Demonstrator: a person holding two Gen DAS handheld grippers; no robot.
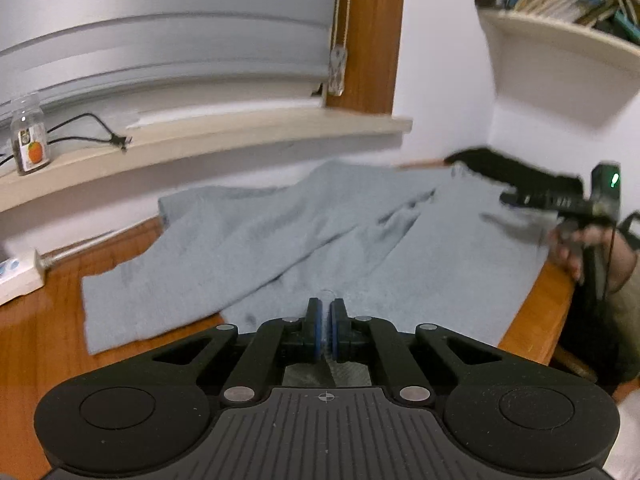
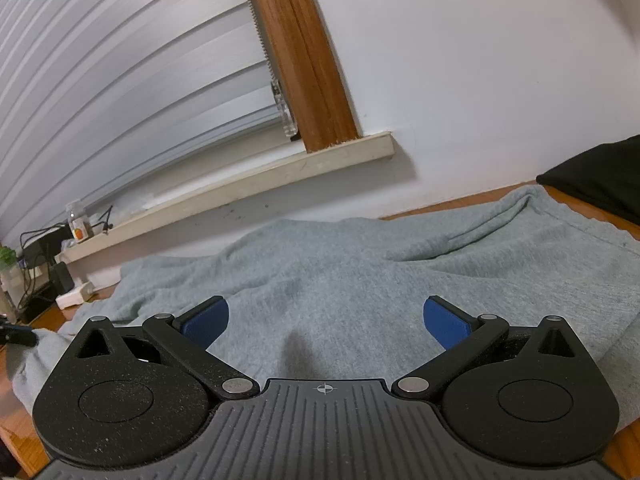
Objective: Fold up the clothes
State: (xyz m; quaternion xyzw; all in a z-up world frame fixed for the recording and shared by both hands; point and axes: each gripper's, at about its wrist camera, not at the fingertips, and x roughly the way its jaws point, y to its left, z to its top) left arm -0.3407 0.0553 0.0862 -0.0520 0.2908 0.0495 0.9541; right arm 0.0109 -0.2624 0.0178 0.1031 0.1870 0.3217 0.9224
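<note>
A light grey garment lies spread on the wooden table, with a sleeve reaching to the left and creases across its middle. My left gripper is shut with its blue pads together on the garment's near edge. My right gripper is open, its blue pads wide apart just above the grey garment. The right gripper also shows in the left wrist view, held in a hand at the garment's right side.
A window sill runs along the back wall with a small bottle and a cable. A white power strip lies at the table's left. A dark cloth sits at the far right. A bookshelf hangs above.
</note>
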